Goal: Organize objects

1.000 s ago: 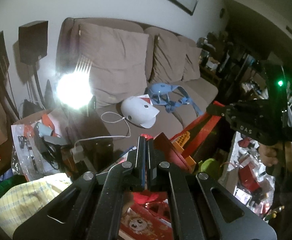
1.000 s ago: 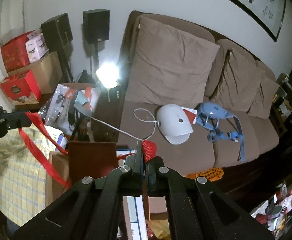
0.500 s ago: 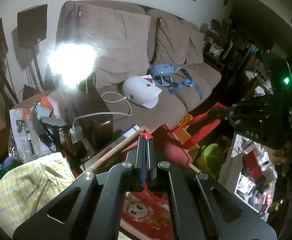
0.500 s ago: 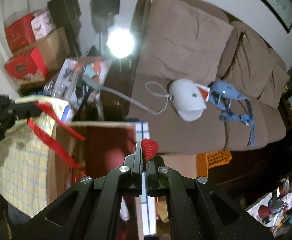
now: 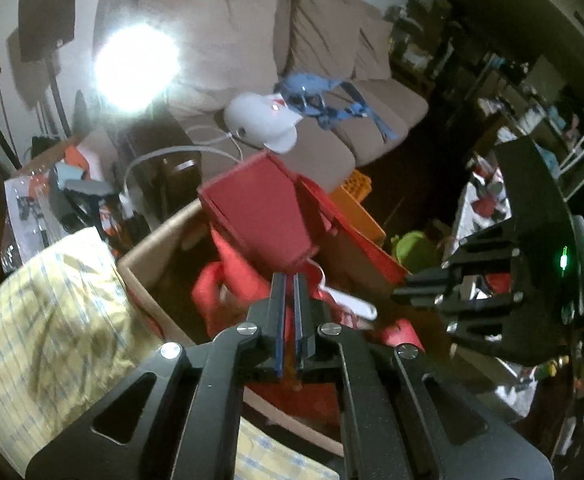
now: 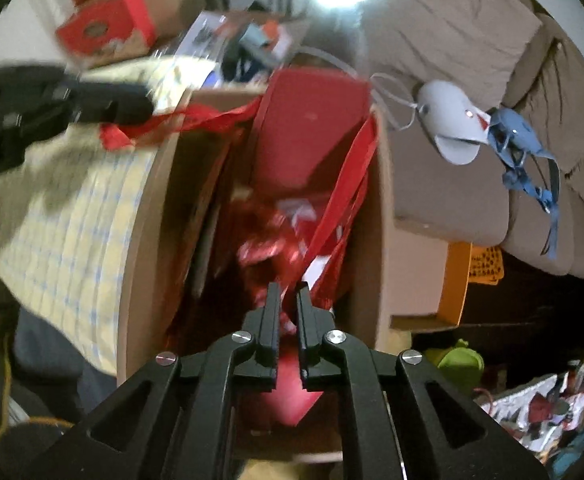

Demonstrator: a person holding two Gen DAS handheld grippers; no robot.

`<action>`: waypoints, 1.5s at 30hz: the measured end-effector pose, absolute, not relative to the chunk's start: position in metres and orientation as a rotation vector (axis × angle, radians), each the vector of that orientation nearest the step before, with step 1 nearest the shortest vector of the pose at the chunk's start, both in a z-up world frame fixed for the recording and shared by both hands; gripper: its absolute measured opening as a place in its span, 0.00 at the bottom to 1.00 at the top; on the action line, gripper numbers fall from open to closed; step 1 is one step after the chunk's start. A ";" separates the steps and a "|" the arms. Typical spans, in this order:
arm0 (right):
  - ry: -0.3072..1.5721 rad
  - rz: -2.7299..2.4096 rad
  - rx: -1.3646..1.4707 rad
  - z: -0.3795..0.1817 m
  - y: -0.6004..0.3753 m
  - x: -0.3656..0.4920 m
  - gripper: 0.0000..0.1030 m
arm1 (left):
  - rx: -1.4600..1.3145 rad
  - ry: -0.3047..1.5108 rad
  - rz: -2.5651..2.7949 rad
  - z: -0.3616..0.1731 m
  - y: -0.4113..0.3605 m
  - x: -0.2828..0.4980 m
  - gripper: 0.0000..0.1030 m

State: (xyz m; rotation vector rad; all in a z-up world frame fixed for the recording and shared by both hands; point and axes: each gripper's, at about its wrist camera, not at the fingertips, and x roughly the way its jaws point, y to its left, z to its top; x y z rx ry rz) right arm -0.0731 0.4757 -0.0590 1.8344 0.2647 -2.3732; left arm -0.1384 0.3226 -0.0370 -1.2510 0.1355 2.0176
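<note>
Over the open brown cardboard box [image 6: 152, 216], a red paper gift bag with flat red ribbon handles [image 6: 312, 132] sits partly lowered inside, its mouth tilted toward the brown sofa [image 6: 452, 184]. In the right wrist view the right gripper [image 6: 289, 296] has its jaws slightly parted with a red handle strap running up from between them; whether the pads actually pinch it I cannot tell through the blur. The left gripper [image 5: 287, 288] also shows a narrow gap, and in its own view nothing sits plainly between the fingers; the other red ribbon handle [image 6: 196, 116] stretches toward its tip in the right wrist view, but contact there is smeared, so its hold is unclear too.

The bag looks light and thin-walled, stiff along its folds yet easy to crease or tear if dragged against the box rim. The ribbon is soft, slack and somewhat slippery, so it likely slides through a loose pinch. The best hold is probably each handle near where it joins the bag's top edge, or the folded rim itself, which gives firmer control than the loop's middle. A yellow checked cloth bundle [image 5: 48, 320] lies just beside the box
</note>
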 end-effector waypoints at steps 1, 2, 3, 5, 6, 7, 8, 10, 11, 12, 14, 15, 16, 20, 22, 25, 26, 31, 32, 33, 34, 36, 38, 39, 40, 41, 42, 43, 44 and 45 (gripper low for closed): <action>0.280 -2.367 1.836 -0.061 0.471 -0.066 0.09 | -1.268 0.130 2.008 -0.039 0.322 -0.135 0.10; 0.288 -2.362 1.839 -0.061 0.468 -0.063 0.11 | -1.279 0.126 2.002 -0.040 0.321 -0.132 0.16; 0.295 -2.352 1.846 -0.060 0.465 -0.057 0.16 | -1.292 0.122 1.999 -0.040 0.319 -0.128 0.20; 0.309 -2.348 1.844 -0.054 0.459 -0.046 0.22 | -1.302 0.119 2.001 -0.036 0.315 -0.119 0.31; 0.313 -2.349 1.839 -0.051 0.456 -0.040 0.25 | -1.298 0.120 2.000 -0.032 0.312 -0.112 0.33; 0.316 -2.346 1.835 -0.048 0.453 -0.033 0.25 | -1.287 0.121 1.995 -0.027 0.309 -0.105 0.36; 0.321 -2.339 1.835 -0.044 0.450 -0.025 0.26 | -1.278 0.122 1.990 -0.023 0.308 -0.101 0.37; 0.329 -2.337 1.833 -0.039 0.445 -0.011 0.28 | -1.246 0.126 1.988 -0.009 0.304 -0.090 0.46; 0.328 -2.340 1.828 -0.035 0.442 -0.003 0.29 | -1.223 0.132 1.992 -0.001 0.302 -0.082 0.49; 0.319 -2.347 1.819 -0.031 0.440 0.004 0.30 | -1.206 0.137 1.997 0.004 0.300 -0.078 0.54; 0.278 -2.370 1.804 -0.023 0.436 0.022 0.32 | -1.167 0.148 2.013 0.017 0.296 -0.067 0.59; 0.254 -2.382 1.802 -0.020 0.435 0.028 0.33 | -1.154 0.151 2.016 0.022 0.294 -0.063 0.61; 0.214 -2.395 1.809 -0.016 0.435 0.035 0.34 | -1.141 0.153 2.019 0.026 0.292 -0.059 0.65; 0.010 -2.415 1.851 -0.008 0.446 0.051 0.46 | -1.037 0.240 2.117 0.043 0.287 -0.039 0.66; -0.020 -2.456 1.862 -0.002 0.450 0.059 0.47 | -1.017 0.254 2.147 0.048 0.285 -0.030 0.68; -0.011 -2.565 1.848 0.012 0.460 0.070 0.49 | -1.009 0.232 2.149 0.054 0.282 -0.018 0.75; -0.025 -2.595 1.838 0.017 0.464 0.073 0.51 | -1.006 0.229 2.152 0.055 0.281 -0.014 0.77; -0.108 -2.798 1.749 0.041 0.479 0.087 0.68 | -0.962 0.241 2.185 0.062 0.276 0.007 0.83; -0.107 -2.866 1.715 0.045 0.479 0.091 0.70 | -0.957 0.236 2.194 0.063 0.274 0.011 0.88; -0.090 -2.915 1.687 0.048 0.477 0.095 0.72 | -0.952 0.228 2.204 0.064 0.272 0.016 0.90; -0.071 -2.973 1.650 0.050 0.474 0.100 0.72 | -0.948 0.221 2.216 0.064 0.270 0.021 0.93; -0.127 -3.044 1.572 0.052 0.468 0.110 0.77 | -0.949 0.216 2.237 0.064 0.267 0.029 0.95; -0.210 -3.121 1.476 0.052 0.459 0.123 0.80 | -0.954 0.219 2.255 0.064 0.264 0.034 0.97; -0.222 -3.139 1.455 0.050 0.455 0.128 0.80 | -0.954 0.214 2.253 0.064 0.262 0.037 0.97; -0.221 -3.149 1.448 0.047 0.449 0.132 0.80 | -0.953 0.213 2.243 0.065 0.262 0.040 0.97; -0.207 -3.166 1.440 0.044 0.440 0.136 0.81 | -0.955 0.219 2.232 0.065 0.261 0.043 0.97; -0.202 -3.179 1.428 0.042 0.434 0.140 0.83 | -0.961 0.232 2.235 0.065 0.261 0.046 0.98; -0.196 -3.189 1.419 0.039 0.428 0.144 0.84 | -0.969 0.241 2.236 0.065 0.261 0.049 0.99; -0.186 -3.198 1.413 0.035 0.418 0.149 0.84 | -0.971 0.248 2.239 0.066 0.261 0.052 0.99; -0.179 -3.203 1.408 0.032 0.410 0.152 0.84 | -0.969 0.252 2.242 0.065 0.261 0.055 0.99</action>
